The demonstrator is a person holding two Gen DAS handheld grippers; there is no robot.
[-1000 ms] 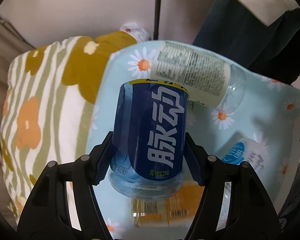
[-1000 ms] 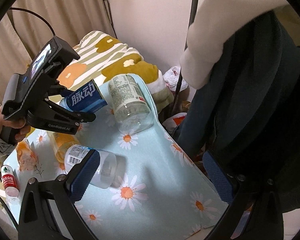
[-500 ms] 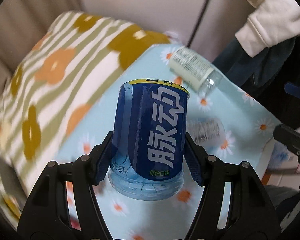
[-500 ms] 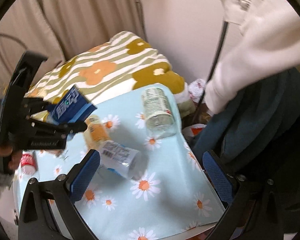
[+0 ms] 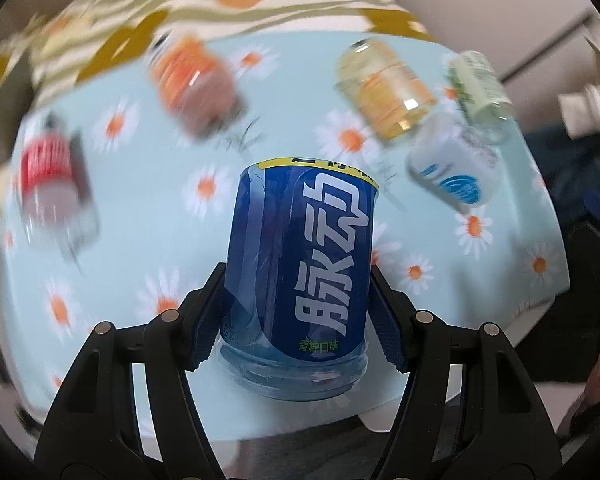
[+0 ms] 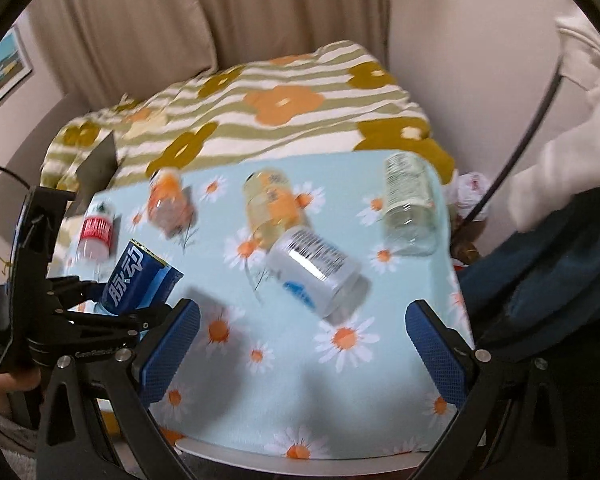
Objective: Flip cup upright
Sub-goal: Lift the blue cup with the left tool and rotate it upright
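Note:
My left gripper point(image 5: 298, 316) is shut on a cut-off clear bottle cup with a blue label and white characters point(image 5: 300, 264). It holds the cup in the air above the near-left part of the daisy tablecloth point(image 5: 148, 208). In the right wrist view the same blue cup point(image 6: 138, 278) sits tilted in the left gripper point(image 6: 112, 312), at the table's left side. My right gripper point(image 6: 302, 354) stands open over the front of the table with nothing between its blue pads point(image 6: 168, 352). A white-labelled cup point(image 6: 316, 268) lies on its side just beyond it.
More cups lie on the cloth: an orange one point(image 6: 168, 204), a yellow one point(image 6: 270, 208), a clear pale-labelled one point(image 6: 408, 204) near the right edge, and a red-labelled bottle point(image 6: 96, 236) at the left. A striped flowered blanket point(image 6: 268, 108) lies behind. A person's dark clothing point(image 6: 548, 264) is at the right.
The left gripper has carried the blue cup from the far side back toward the near-left of the table. Both cameras have swung, so more of the table shows. The right gripper stays open.

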